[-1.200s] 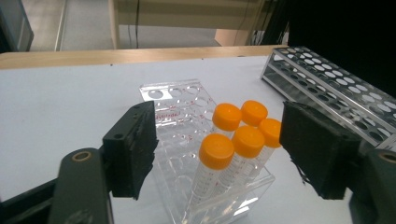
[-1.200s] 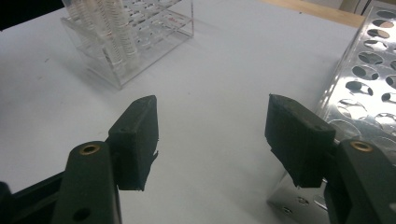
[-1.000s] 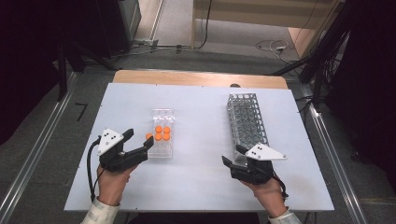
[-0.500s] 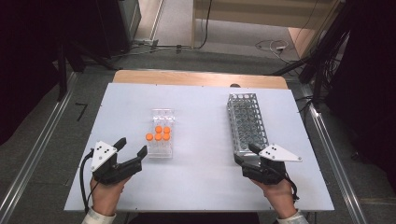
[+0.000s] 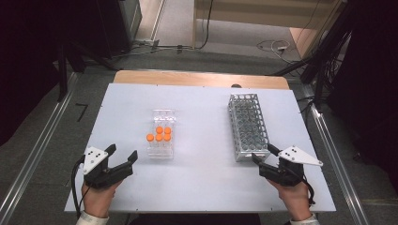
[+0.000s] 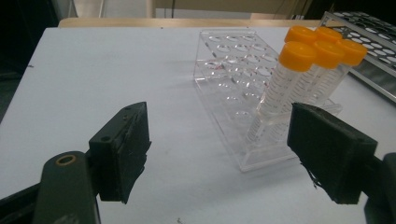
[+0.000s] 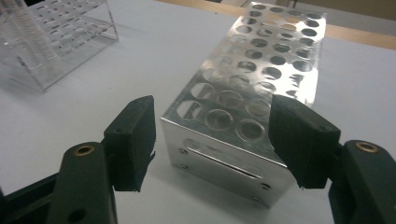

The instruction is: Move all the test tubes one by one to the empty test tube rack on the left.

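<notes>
- Seemingly nothing has been moved yet: judging from how things lie, the job looks like carrying capped tubes from the clear rack to the metal rack, and it stands at its start.
- Left gripper (image 5: 123, 160): near the table's front left corner, held in the person's left hand (image 5: 97, 199). Its jaws are spread wide with nothing between them, and they point toward the clear rack, just short of its near end without touching it.
- Clear rack (image 5: 161, 117): left of the table's middle. Five tubes (image 5: 159, 138) with orange caps stand in its near end; the far holes look empty. In the left gripper view the tubes (image 6: 290, 79) lean slightly in their holes and rise just beyond the right-hand jaw.
- Table (image 5: 202, 112): a bare white stretch lies between the two racks, which stand well apart.
- Metal rack (image 5: 248, 126): right of the middle, long side running away from the person. In the right gripper view every hole of the metal rack (image 7: 261, 70) that shows looks empty, so no tube has arrived.
- Right gripper (image 5: 262, 155): at the front right, in the right hand (image 5: 295, 199). Its jaws are also parted and empty, aimed at the metal rack's near end and just short of it.
- Left to do, as I judge it: all five tubes, each to be gripped, lifted, carried across and seated.
</notes>
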The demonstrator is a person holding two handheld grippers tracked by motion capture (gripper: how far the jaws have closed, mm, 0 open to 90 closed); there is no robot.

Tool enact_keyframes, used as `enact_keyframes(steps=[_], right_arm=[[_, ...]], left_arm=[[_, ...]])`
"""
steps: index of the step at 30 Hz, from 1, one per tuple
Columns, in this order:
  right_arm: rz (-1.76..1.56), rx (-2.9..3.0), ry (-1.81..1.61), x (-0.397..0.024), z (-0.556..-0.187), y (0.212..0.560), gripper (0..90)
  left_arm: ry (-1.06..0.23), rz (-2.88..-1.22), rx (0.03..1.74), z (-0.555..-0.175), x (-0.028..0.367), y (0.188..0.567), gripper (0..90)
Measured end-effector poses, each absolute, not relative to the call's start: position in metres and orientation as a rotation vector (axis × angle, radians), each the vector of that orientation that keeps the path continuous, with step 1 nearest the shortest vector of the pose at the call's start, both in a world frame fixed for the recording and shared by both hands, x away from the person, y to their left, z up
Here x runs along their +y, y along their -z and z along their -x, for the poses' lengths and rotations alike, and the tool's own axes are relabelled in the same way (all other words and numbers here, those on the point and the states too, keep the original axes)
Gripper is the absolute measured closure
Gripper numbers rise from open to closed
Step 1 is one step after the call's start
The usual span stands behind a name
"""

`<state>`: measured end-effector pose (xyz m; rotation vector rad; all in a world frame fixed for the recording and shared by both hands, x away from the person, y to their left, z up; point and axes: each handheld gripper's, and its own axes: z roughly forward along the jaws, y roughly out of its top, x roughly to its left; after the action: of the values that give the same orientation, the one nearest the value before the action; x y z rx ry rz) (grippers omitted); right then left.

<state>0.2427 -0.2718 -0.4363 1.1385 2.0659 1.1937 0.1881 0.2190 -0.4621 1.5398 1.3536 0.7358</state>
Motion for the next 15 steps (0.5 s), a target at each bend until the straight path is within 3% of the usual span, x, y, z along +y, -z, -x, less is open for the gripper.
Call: enact_keyframes(steps=[15], right_arm=[[-1.273, 1.952, -1.096, -0.328, -0.245, 0.448, 30.2]], left_arm=[[-0.766, -1.528, 1.395, -0.183, 0.233, 0.47, 20.8]])
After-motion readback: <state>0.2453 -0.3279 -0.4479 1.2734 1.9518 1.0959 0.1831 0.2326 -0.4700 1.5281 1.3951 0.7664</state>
